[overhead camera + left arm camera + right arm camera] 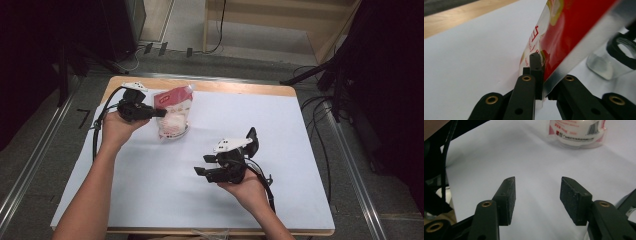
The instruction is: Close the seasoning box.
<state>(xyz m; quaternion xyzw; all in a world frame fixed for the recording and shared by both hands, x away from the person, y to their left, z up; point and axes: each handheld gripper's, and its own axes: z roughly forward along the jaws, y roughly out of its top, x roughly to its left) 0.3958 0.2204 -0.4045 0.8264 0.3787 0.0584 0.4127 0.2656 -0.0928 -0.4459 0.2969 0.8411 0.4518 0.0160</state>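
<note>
1 red-and-white plastic bag (175, 114), 2 hand-held grippers, 1 white-covered table (280, 125)

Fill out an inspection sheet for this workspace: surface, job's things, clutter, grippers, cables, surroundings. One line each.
Surface: wooden table covered by a white sheet; wood shows along the far edge.
Job's things: one red, white and clear plastic bag, pinched at its edge and tilted, its lower end on the sheet.
Clutter: nothing seen on the sheet besides the bag.
Grippers: left gripper shut on the bag's edge; right gripper open, nothing between its jaws, held over bare sheet and apart from the bag.
Cables: a black cable trails from the left gripper; more black cables lie on the floor at the table's right.
Surroundings: grey floor, dark stands, wooden frame behind the table.
</note>
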